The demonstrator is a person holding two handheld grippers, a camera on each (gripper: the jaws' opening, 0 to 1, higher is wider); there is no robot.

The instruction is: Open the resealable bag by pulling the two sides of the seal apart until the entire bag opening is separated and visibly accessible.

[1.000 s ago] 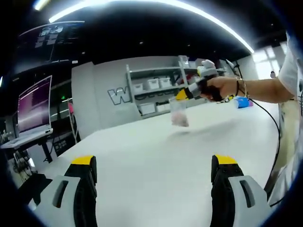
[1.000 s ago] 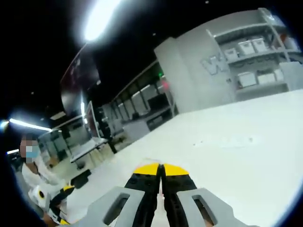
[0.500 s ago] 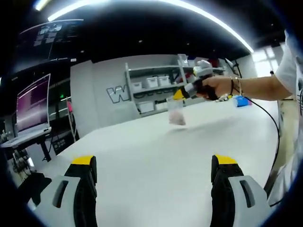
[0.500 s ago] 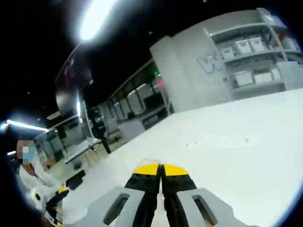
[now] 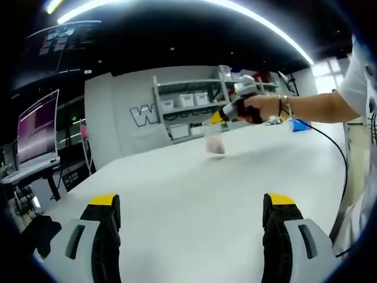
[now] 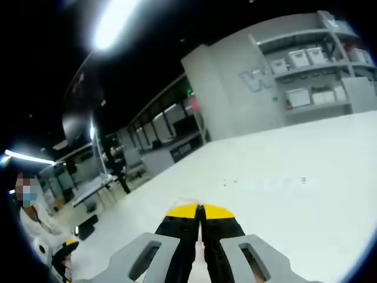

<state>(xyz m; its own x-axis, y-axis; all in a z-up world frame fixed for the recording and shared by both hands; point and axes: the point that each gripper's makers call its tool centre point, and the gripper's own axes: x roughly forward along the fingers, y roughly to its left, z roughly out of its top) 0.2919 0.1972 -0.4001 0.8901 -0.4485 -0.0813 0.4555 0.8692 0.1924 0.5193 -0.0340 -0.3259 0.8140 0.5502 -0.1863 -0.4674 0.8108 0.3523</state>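
Observation:
A small clear resealable bag (image 5: 214, 138) with something pinkish at its bottom hangs above the white table (image 5: 177, 183). A person's hand holds my right gripper (image 5: 219, 116), which is shut on the bag's top edge. In the right gripper view, the right gripper (image 6: 200, 207) has its yellow-tipped jaws pressed together, with a thin pale strip between them. My left gripper (image 5: 191, 203) stands wide open and empty, low over the near part of the table and well short of the bag.
Grey shelving (image 5: 188, 106) with white bins stands behind the table. A lit monitor (image 5: 36, 132) sits at the left. A blue object (image 5: 298, 125) lies at the far right, and a black cable (image 5: 340, 162) trails from the hand. A person (image 6: 29, 218) stands at the left.
The right gripper and the hanging bag have drifted slightly left and farther off in the left gripper view. The left jaws stay open, the right jaws stay shut.

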